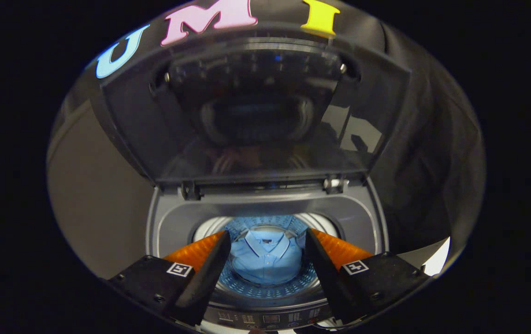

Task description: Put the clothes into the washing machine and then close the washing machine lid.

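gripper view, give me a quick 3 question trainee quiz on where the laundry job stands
1. True or false: the washing machine lid is raised.
2. The blue collared shirt lies: A) in the drum B) on the control panel C) between shut fingers.
3. What are the gripper fingers doing?

Key: 1 true. 2 A. 3 Open, empty, held above the drum, the shirt seen between them.

A light blue collared shirt lies in the washing machine's blue-lit, perforated drum. The machine's top is grey, its raised lid dark, glossy and see-through. Beside it stands a plain beige wall.
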Tool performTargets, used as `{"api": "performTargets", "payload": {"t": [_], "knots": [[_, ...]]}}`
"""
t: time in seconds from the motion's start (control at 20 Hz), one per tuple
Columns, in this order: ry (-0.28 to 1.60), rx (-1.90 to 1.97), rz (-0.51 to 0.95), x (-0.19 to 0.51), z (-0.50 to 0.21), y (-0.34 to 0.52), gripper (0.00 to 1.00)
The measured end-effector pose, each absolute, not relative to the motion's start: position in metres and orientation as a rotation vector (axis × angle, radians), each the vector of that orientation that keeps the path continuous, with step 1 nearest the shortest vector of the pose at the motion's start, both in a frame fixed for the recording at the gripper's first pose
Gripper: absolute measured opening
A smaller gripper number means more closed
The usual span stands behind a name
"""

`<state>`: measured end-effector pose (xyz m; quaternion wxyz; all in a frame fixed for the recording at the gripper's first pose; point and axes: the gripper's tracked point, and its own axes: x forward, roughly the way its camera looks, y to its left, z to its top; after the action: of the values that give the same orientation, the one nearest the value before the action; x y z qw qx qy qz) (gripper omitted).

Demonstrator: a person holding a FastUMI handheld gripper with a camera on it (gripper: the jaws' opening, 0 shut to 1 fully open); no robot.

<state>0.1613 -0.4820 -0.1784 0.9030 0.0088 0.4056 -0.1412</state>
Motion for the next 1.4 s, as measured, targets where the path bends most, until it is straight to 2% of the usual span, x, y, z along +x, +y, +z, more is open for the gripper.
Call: {"api": "performTargets", "payload": {"t": [0.35, 0.75, 1.0, 1.4], "knots": [[0.703, 0.001, -0.268, 0.19, -0.071, -0.476, 1.0], [0.611, 0.012, -0.284, 0.25, 0.004, -0.481, 1.0], [0.614, 0.033, -0.286, 0.288, 0.015, -0.487, 1.0], [0.711, 0.049, -0.312, 0.316, -0.021, -0.497, 1.0]]}}
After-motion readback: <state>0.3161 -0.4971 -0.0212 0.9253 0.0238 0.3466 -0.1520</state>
